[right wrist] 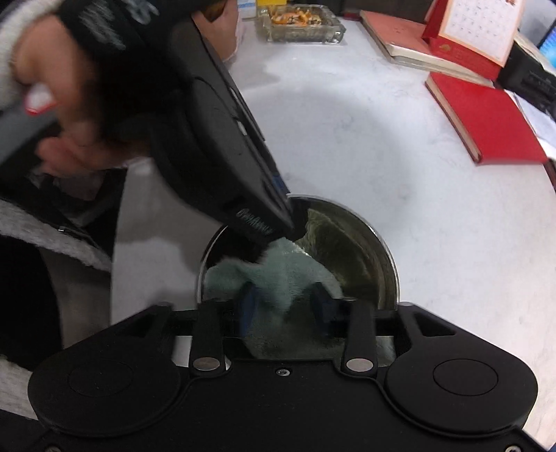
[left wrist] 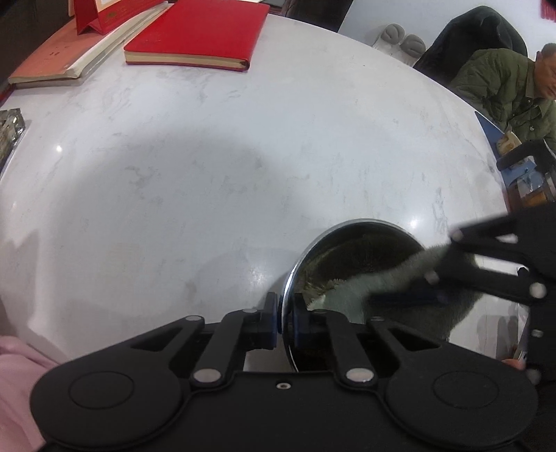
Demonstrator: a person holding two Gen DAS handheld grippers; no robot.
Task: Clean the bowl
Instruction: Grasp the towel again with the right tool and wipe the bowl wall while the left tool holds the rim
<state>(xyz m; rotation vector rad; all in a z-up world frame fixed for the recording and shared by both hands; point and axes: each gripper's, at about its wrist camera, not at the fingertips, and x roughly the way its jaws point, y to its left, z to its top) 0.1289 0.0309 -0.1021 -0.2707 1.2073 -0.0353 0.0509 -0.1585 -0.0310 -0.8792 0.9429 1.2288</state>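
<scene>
A shiny metal bowl [left wrist: 358, 243] stands on the white marble table [left wrist: 208, 156], its inside dull and streaked. My left gripper [left wrist: 285, 320] is shut on the bowl's near rim, one pad inside and one outside. The right wrist view shows that same gripper [right wrist: 295, 226] coming down from the upper left onto the rim of the bowl [right wrist: 361, 250]. A grey-green cloth [right wrist: 285, 267] lies inside. My right gripper [right wrist: 285, 307] hangs over it, jaws apart, the cloth between the blue pads [right wrist: 247, 309] but not squeezed. From the left wrist, the cloth [left wrist: 351, 292] drapes over the bowl's right side.
A red notebook [left wrist: 198, 31] and a stack of books [left wrist: 69, 59] lie at the table's far side, with a desk calendar [right wrist: 479, 27] and a glass ashtray [right wrist: 302, 24]. A person in a green jacket [left wrist: 500, 87] sits beyond the table's right edge.
</scene>
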